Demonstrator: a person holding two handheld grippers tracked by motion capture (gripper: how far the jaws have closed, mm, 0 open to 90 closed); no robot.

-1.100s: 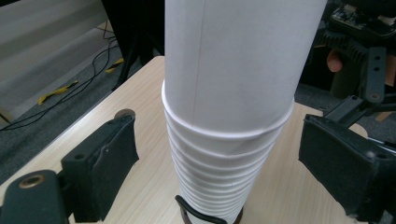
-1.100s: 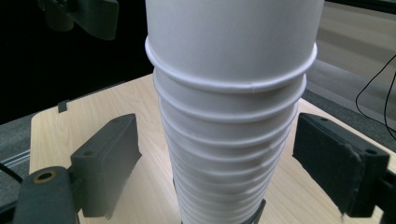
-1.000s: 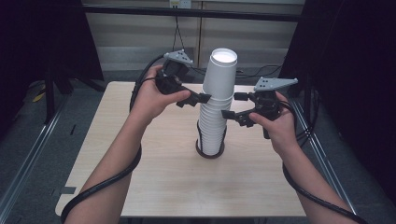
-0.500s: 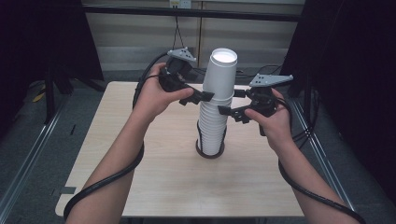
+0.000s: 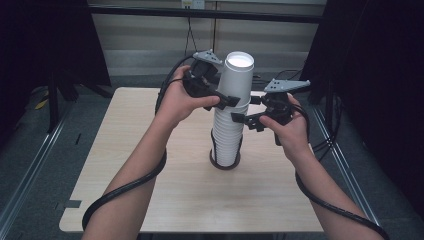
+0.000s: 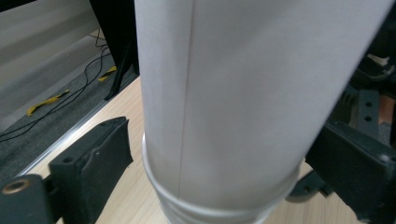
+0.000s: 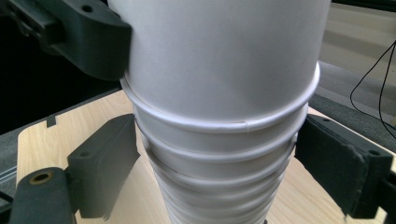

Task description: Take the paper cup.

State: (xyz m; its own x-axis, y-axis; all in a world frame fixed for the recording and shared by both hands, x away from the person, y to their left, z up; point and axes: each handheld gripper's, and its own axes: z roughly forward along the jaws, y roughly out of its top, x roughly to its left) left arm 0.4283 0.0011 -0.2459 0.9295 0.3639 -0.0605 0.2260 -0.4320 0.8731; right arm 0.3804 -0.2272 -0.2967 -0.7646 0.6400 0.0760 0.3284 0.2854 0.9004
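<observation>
Lifting the top cup off the stack

Since a second ago my left gripper (image 5: 227,101) has risen with the top cup (image 5: 235,80), clamped on it, so separation has begun. My right gripper (image 5: 244,119) straddles the stack (image 5: 226,137) mid-table; its view shows gaps beside both jaws, hidden from above

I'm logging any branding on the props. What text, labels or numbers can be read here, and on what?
None can be read.
The cups are plain white in all views.
The grippers, left and right, and the table bear no print.
A small sign on the back wall is too small to read.
</observation>
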